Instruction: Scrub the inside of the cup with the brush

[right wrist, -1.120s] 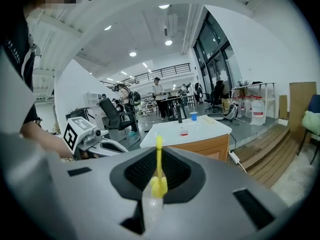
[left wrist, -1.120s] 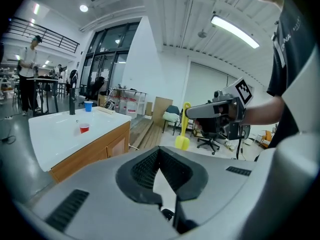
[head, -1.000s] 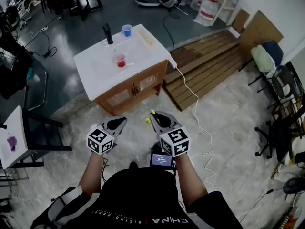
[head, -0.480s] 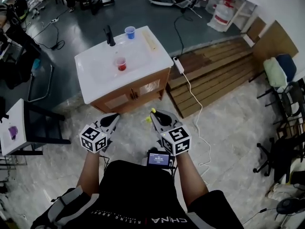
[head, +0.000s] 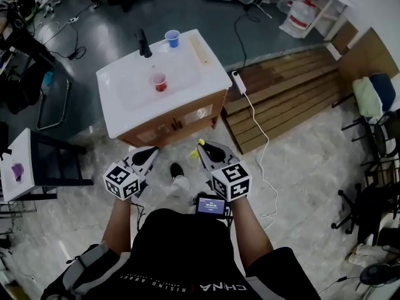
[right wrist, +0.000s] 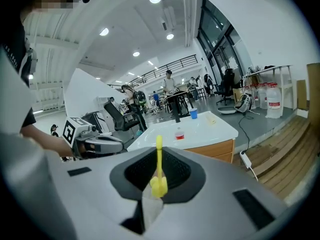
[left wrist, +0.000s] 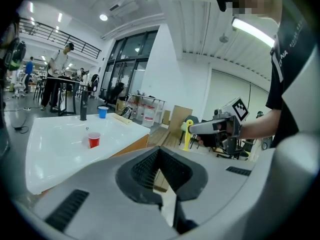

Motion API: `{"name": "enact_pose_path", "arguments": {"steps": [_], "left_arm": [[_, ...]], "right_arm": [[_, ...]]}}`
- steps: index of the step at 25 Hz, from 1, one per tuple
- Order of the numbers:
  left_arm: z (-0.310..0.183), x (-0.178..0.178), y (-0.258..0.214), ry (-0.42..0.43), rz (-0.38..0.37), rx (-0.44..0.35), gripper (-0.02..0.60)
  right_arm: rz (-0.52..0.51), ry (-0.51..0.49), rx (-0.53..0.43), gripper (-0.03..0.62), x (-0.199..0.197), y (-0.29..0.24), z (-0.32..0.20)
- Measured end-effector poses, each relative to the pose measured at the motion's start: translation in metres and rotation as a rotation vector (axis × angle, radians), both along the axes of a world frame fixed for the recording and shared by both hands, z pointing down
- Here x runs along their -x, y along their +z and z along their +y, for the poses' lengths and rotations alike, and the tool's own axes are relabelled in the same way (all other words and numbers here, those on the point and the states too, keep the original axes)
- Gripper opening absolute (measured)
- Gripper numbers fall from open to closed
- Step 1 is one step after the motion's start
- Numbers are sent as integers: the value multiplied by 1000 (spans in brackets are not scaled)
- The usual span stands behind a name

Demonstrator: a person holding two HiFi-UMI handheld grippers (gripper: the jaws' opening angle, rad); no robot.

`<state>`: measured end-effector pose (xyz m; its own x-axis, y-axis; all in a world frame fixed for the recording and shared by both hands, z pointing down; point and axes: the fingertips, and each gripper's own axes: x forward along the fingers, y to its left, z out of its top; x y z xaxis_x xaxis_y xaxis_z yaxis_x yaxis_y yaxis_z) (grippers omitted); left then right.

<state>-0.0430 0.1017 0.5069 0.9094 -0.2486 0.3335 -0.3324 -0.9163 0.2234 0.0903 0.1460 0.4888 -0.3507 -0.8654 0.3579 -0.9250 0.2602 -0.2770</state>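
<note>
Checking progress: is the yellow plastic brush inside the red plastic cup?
No, the yellow brush sits clamped in the right gripper, well apart from the red cup in the white basin.

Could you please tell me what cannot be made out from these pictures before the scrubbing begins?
- Inside of the red cup: too small and far away in every view, so whether it holds anything is unclear.
- The yellow brush: its lower end is hidden between the jaws of the right gripper in the right gripper view, and no bristles show.
- The pale object on the sink counter: too small in the head view to name.
</note>
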Motion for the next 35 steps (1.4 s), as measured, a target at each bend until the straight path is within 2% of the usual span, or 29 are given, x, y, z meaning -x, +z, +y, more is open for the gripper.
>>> {"name": "enact_pose_path", "arguments": {"steps": [6, 18, 25, 31, 35], "left_arm": [[-42, -21, 1, 21, 24, 15, 3], [-160, -34, 4, 57, 14, 28, 3], [-196, -29, 8, 74, 4, 31, 3], [-207, -32, 15, 48, 14, 60, 3], [-217, -39, 14, -2, 11, 53, 3]], "right_arm": [[29, -21, 6, 40, -9, -2, -39], [60, -38, 3, 40, -18, -9, -170], [56, -45, 13, 40, -7, -4, -212], [54, -88, 31, 40, -5, 2, -232], [52, -140, 22, 40, -8, -5, -251]]}}
